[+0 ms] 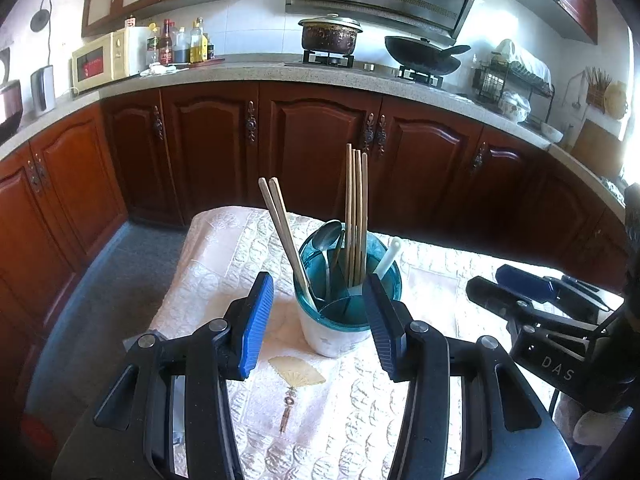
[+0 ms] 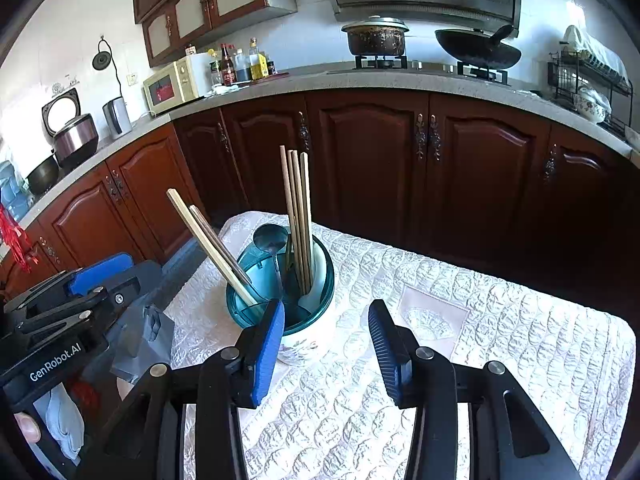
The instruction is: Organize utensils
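Your left gripper [image 1: 320, 312] stands released, its jaws spread either side of the holder [image 1: 344, 308] without pressing it, and your right gripper [image 2: 326, 344] is also released and empty, the holder just off its left finger. The holder stands upright on the cloth [image 2: 460, 360], with two chopsticks [image 1: 284, 236] leaning left, four chopsticks [image 1: 356, 212] upright in the middle, a metal spoon [image 1: 328, 240] between them and a white spoon [image 1: 388, 258] at right. Beyond the table run brown cabinets [image 1: 320, 152], with a pot [image 1: 329, 34] and a wok [image 1: 422, 56] on the far counter.
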`<control>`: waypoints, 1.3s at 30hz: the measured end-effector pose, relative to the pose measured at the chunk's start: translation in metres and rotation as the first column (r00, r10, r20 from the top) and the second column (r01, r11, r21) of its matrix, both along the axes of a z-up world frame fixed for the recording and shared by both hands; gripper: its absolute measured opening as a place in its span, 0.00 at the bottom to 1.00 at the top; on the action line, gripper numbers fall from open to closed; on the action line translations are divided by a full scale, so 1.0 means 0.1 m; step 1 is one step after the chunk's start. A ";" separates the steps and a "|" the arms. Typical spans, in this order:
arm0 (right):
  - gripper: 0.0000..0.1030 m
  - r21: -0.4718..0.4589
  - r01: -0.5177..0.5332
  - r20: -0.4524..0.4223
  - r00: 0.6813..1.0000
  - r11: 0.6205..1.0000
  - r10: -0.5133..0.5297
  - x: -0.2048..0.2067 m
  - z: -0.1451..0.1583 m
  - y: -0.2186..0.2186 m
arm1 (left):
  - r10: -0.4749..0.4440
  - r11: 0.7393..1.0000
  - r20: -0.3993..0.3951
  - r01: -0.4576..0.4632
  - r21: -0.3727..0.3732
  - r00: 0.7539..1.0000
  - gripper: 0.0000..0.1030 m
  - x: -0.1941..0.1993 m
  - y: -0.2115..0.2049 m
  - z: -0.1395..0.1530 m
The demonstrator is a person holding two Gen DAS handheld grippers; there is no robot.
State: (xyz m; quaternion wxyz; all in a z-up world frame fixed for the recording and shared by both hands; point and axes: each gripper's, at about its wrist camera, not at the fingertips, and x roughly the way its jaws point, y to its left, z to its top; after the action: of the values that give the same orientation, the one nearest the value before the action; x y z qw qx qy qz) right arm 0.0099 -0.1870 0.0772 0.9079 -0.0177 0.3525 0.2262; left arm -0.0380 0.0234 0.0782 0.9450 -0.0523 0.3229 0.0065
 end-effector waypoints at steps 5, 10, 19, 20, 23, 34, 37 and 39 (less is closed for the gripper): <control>0.41 -0.005 -0.001 0.003 1.000 1.000 0.001 -0.02 0.02 0.01 | -0.008 1.000 0.006 0.007 0.014 1.000 0.44 0.00 -0.03 0.00; 0.41 -0.010 0.003 0.005 1.000 1.000 -0.003 -0.03 0.02 0.01 | -0.009 1.000 0.006 0.009 0.017 1.000 0.44 -0.01 -0.04 -0.01; 0.41 -0.018 0.001 -0.002 1.000 1.000 -0.001 -0.03 0.02 0.02 | -0.006 1.000 0.000 0.006 0.025 1.000 0.44 0.00 -0.04 -0.03; 0.41 -0.018 0.002 -0.003 1.000 1.000 -0.002 -0.02 0.02 0.02 | -0.005 1.000 -0.001 0.005 0.025 1.000 0.44 0.00 -0.04 -0.04; 0.42 -0.019 0.001 -0.004 1.000 1.000 -0.001 -0.02 0.01 0.03 | -0.001 1.000 -0.001 0.001 0.032 1.000 0.44 0.01 -0.03 -0.05; 0.43 -0.029 0.000 -0.017 1.000 1.000 0.000 0.03 -0.02 0.05 | 0.006 0.999 -0.013 -0.006 0.041 1.000 0.44 0.05 -0.05 -0.11; 0.43 -0.030 -0.001 -0.021 1.000 1.000 0.000 0.05 -0.04 0.06 | 0.007 0.999 -0.017 -0.006 0.044 1.000 0.44 0.06 -0.05 -0.12; 0.43 -0.031 -0.003 -0.022 1.000 1.000 0.002 0.06 -0.04 0.06 | 0.009 0.999 -0.018 -0.008 0.045 1.000 0.44 0.07 -0.04 -0.13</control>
State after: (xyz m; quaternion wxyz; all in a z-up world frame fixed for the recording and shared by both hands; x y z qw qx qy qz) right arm 0.0158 -0.1807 0.0728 0.9034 -0.0298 0.3656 0.2221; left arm -0.0313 0.0189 0.0656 0.9429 -0.0326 0.3310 0.0182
